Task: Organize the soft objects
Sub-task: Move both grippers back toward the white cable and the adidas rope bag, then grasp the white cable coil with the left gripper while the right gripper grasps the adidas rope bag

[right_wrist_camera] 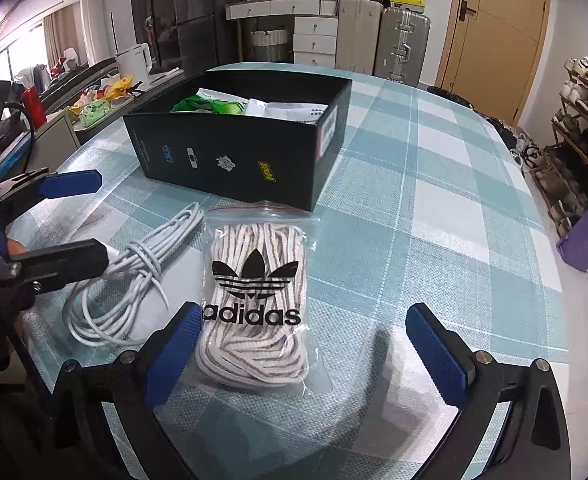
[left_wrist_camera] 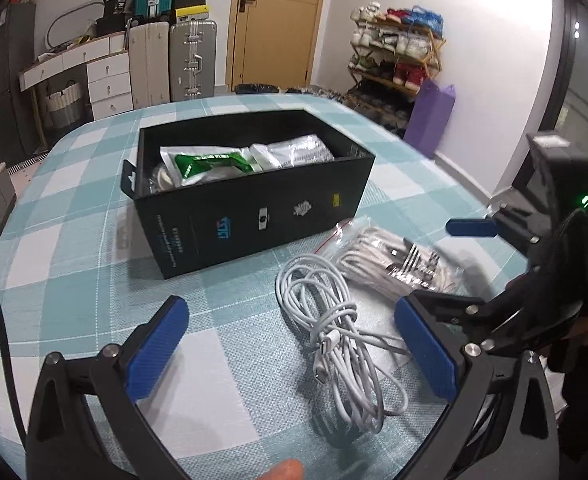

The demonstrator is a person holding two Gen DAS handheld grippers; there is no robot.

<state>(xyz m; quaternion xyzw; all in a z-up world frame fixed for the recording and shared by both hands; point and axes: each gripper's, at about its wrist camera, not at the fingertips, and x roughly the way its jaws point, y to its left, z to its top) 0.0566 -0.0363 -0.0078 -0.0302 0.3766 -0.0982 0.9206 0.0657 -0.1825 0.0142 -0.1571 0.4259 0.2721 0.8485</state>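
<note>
Black box (right_wrist_camera: 238, 148) behind cable (left_wrist_camera: 341, 340), laces bag (right_wrist_camera: 254, 300).

The tabletop (right_wrist_camera: 413, 240) wears a woven-looking checked cloth in teal and white, its fine weave grain matt with a faint sheen. On it, the black box (left_wrist_camera: 254, 216) looks like matt cardboard with small printed logos; the packets inside it (left_wrist_camera: 230, 160) are glossy, crinkled plastic film. The coiled white cable (left_wrist_camera: 333, 320) has a smooth, slightly shiny plastic jacket. The zip bag (right_wrist_camera: 254, 292) is clear, glossy plastic around ribbed cloth laces. Both tongs, left (left_wrist_camera: 294, 352) and right (right_wrist_camera: 305, 352), have matt black plastic arms, bright metal pins and blue pads (right_wrist_camera: 437, 352) with a fine ridged texture.
</note>
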